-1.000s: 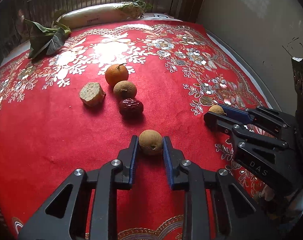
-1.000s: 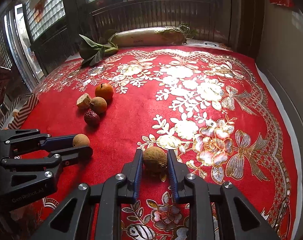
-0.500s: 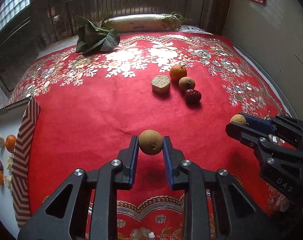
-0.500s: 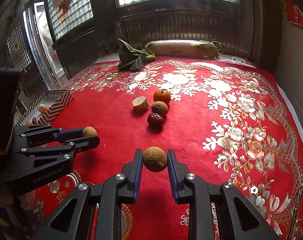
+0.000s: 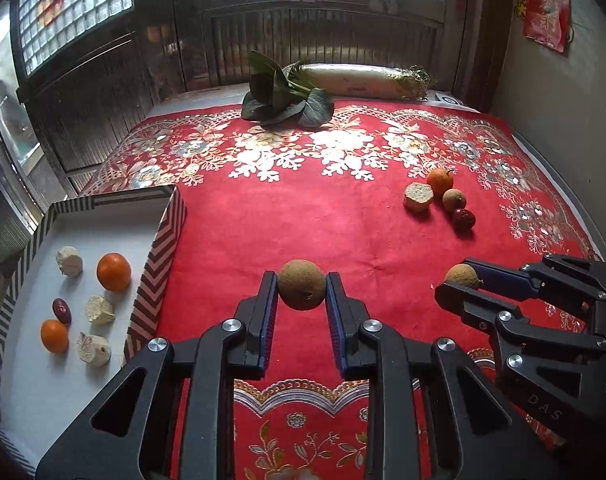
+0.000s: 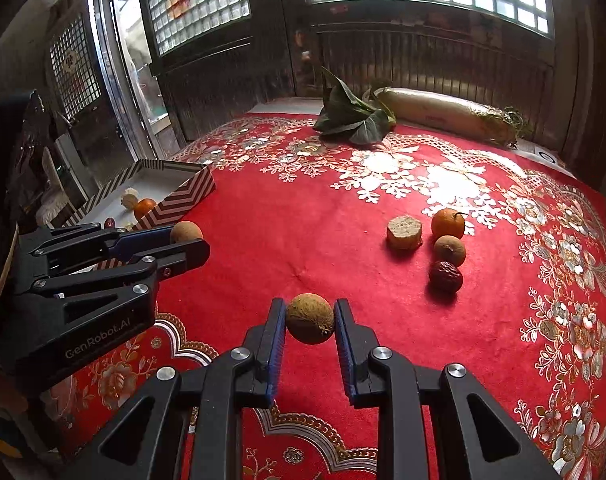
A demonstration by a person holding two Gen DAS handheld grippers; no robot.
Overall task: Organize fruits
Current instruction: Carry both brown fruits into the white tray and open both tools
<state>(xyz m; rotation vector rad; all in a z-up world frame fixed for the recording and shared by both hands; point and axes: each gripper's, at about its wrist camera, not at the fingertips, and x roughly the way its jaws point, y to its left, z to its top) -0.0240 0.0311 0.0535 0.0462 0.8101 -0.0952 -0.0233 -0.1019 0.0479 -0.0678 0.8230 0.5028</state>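
My left gripper (image 5: 302, 285) is shut on a round brown longan (image 5: 302, 285), held above the red cloth. My right gripper (image 6: 309, 319) is shut on a second brown longan (image 6: 309, 319); the left wrist view shows that right gripper (image 5: 457, 280) from the side with its longan (image 5: 461, 274). In the right wrist view the left gripper (image 6: 187, 236) appears at the left with its longan (image 6: 186, 231). On the cloth lie an orange (image 5: 439, 181), a pale cut chunk (image 5: 418, 197), another longan (image 5: 453, 200) and a red date (image 5: 463, 218).
A striped box (image 5: 159, 240) at the table's left edge holds two oranges, a date and several pale chunks. Leafy greens (image 5: 283, 102) and a long white radish (image 5: 363, 80) lie at the far edge. A wall stands close on the right.
Both grippers have swung left across the table with their longans still held. The striped box has come into view, and the fruit cluster has shifted to the right.
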